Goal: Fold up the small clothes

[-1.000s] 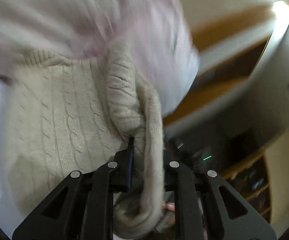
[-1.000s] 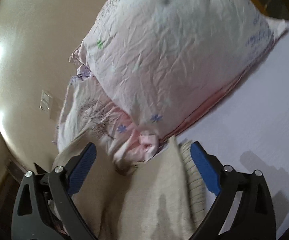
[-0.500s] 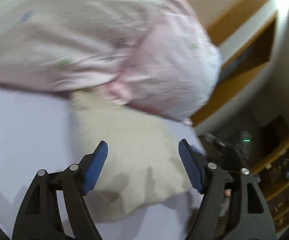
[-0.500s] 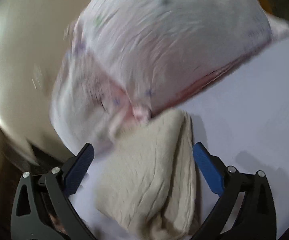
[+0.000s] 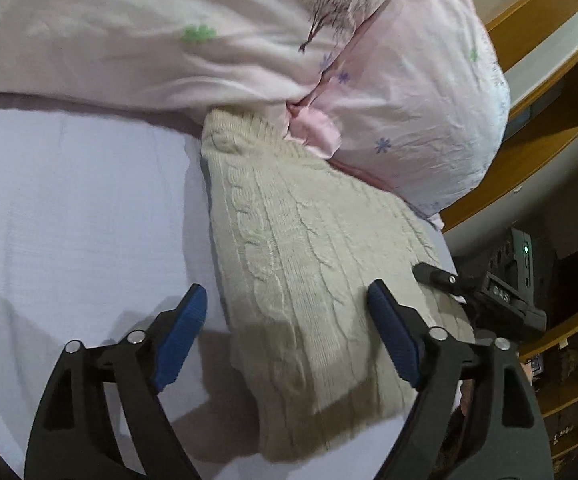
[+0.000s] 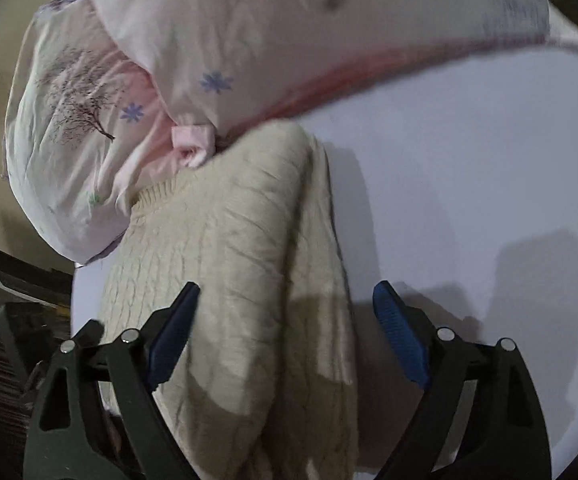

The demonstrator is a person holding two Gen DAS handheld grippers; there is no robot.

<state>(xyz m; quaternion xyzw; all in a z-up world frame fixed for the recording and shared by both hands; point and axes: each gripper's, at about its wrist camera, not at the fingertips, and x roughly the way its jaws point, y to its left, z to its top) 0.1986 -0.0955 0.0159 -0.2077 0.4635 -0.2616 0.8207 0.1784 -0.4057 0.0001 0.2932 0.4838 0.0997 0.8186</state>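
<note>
A cream cable-knit sweater (image 5: 309, 248) lies folded in a thick bundle on the pale lilac bed sheet (image 5: 69, 208), its ribbed end against the pink pillows. It also shows in the right wrist view (image 6: 241, 264). My left gripper (image 5: 287, 300) is open and empty, its blue pads hovering over the near end of the sweater. My right gripper (image 6: 287, 300) is open and empty above the same bundle, over its right edge. The right gripper's black finger (image 5: 437, 276) shows at the sweater's right side in the left wrist view.
Two pink flower-print pillows (image 5: 409, 112) lie at the head of the bed, touching the sweater's far end; they also show in the right wrist view (image 6: 289, 32). A wooden headboard and shelf (image 5: 541, 92) stand behind. The bed edge drops off beside the sweater (image 6: 77, 292).
One second ago my left gripper was shut on a fold of the sweater. It has let go and opened, and the sweater now lies flat and folded. Both grippers have pulled back a little.
</note>
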